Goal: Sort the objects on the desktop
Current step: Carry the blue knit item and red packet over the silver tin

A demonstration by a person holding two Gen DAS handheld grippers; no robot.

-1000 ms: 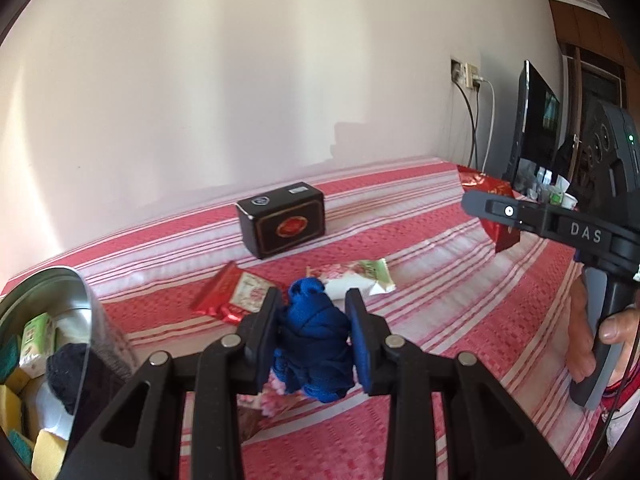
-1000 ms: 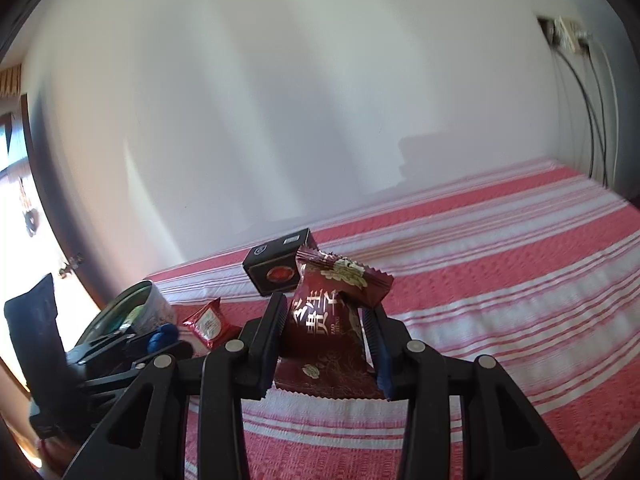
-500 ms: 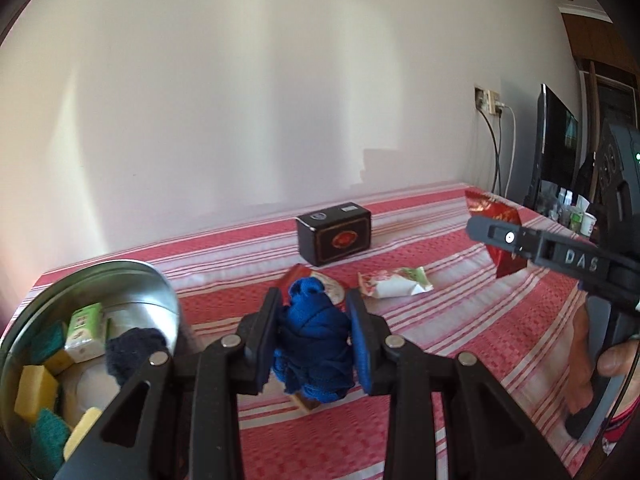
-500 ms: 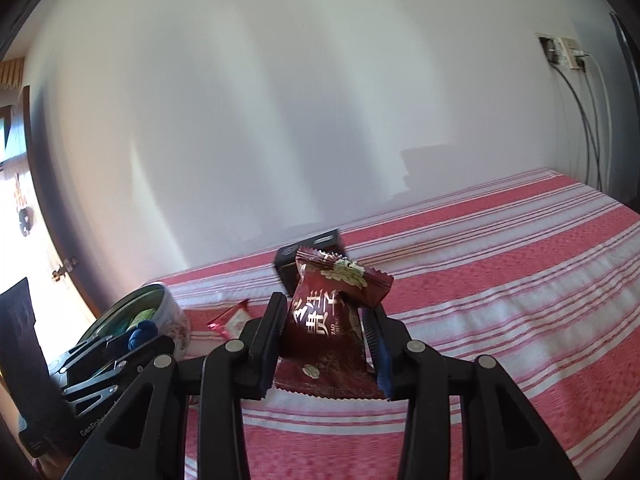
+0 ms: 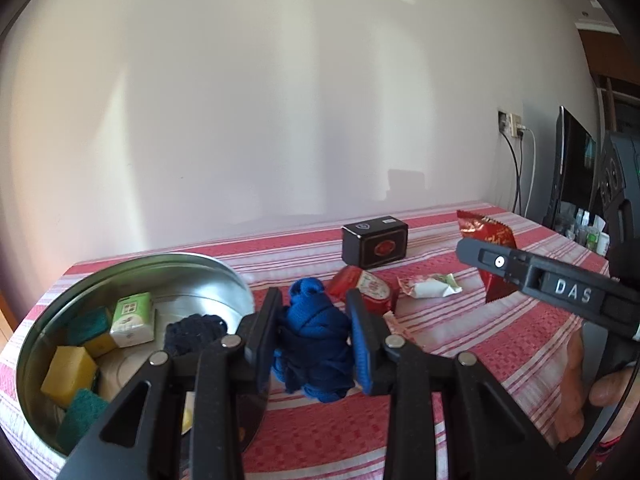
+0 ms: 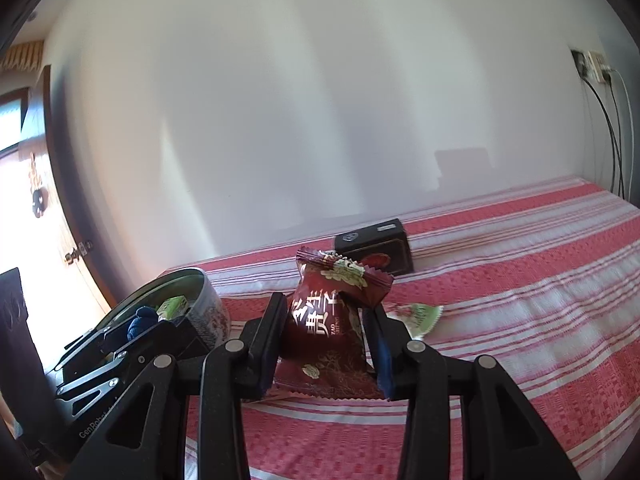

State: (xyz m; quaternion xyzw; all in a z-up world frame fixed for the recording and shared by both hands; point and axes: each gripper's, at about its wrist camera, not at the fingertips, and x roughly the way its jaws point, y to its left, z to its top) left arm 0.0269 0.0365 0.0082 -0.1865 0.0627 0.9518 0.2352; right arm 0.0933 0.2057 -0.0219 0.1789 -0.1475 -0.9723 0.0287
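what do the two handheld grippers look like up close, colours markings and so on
Both are matte black plastic linkage frames with round silver pivot pins. The left gripper has blue finger pads. The right gripper carries white "DAS" lettering on its side, seen from the left wrist view. The left one's side reads "GenRobot", partly cut off. No sleeve shows clearly.

— What's everything sitting on?
— A table under a red-and-white striped cloth (image 5: 500, 344), filling the lower half of the frame.
— And lying on it?
— A round metal tin (image 5: 236, 280) at lower left, a black box (image 5: 374, 246) at centre near the wall, a red packet (image 5: 370, 288) and a white-green packet (image 5: 434, 288) just below the box.
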